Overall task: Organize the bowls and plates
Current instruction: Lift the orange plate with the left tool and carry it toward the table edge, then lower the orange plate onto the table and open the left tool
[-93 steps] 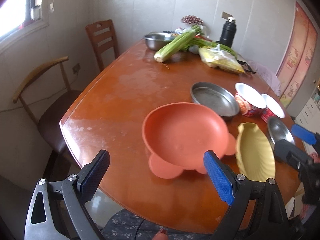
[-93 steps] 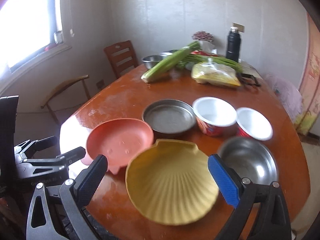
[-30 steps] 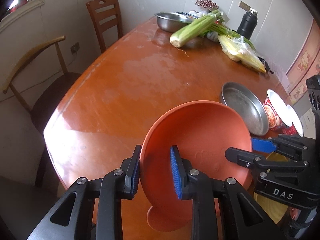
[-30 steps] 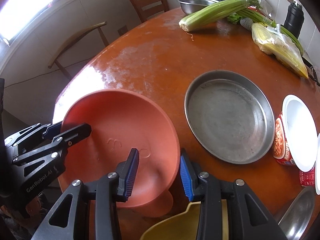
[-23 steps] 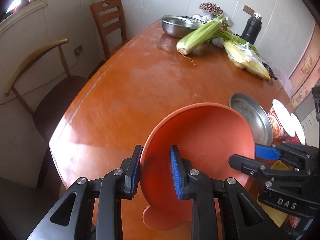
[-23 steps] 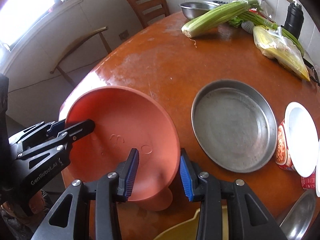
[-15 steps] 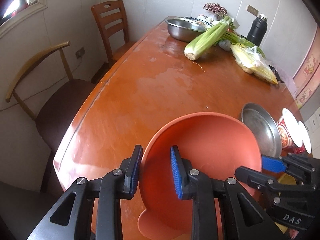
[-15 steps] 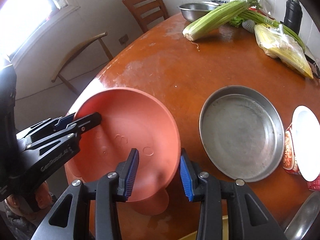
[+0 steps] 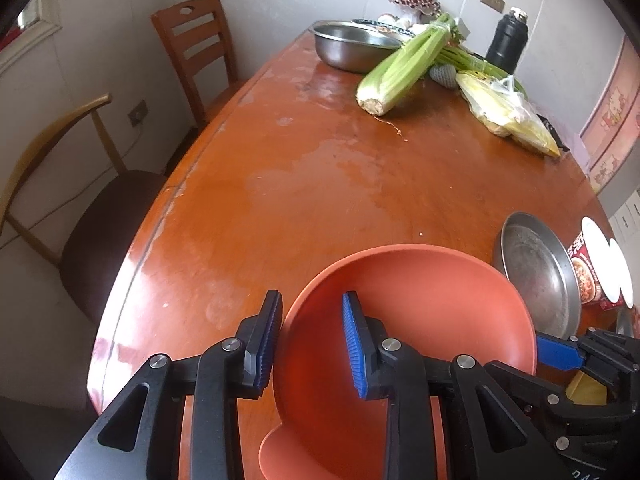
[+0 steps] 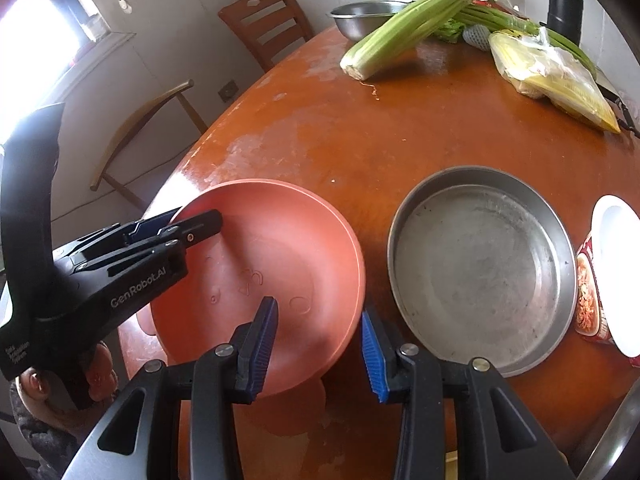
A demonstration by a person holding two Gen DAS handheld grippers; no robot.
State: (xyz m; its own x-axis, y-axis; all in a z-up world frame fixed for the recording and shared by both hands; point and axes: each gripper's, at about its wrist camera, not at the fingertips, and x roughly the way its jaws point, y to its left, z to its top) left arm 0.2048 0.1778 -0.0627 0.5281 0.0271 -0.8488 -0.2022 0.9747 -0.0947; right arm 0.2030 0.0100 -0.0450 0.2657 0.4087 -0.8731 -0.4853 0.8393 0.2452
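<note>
**Both grippers clamp the orange bowl at the near end of the table**

At the far left of the left wrist view we see two chairs, a curved-back chair (image 9: 76, 216) with a dark seat and a slatted wooden chair (image 9: 196, 52) beyond it, both drawn up to the long edge of the glossy wooden table (image 9: 304, 168).

Moving right, our left gripper (image 9: 310, 336) has its blue-padded fingers drawn narrow on the left rim of the orange bowl (image 9: 420, 320), one pad outside the wall and one inside. The bowl is tilted, its far rim raised, over the near end of the table. From the right wrist view we see the same left gripper (image 10: 188, 224) biting the bowl's left rim, while our right gripper (image 10: 318, 340) pinches the near right rim of the orange bowl (image 10: 272, 264), again one pad inside and one outside.

Just right of the bowl lies a round steel pan (image 10: 480, 268), flat on the table and close beside the bowl's rim. Right of the pan stand paper instant-noodle cups (image 9: 596, 276) with white insides, touching the pan's edge.

At the far end of the table we see a steel basin (image 9: 352, 44), a bunch of celery (image 9: 404, 68) leaning against it, a bag of yellow produce (image 9: 508, 116) further right, and a black flask (image 9: 508, 44) near the wall.
</note>
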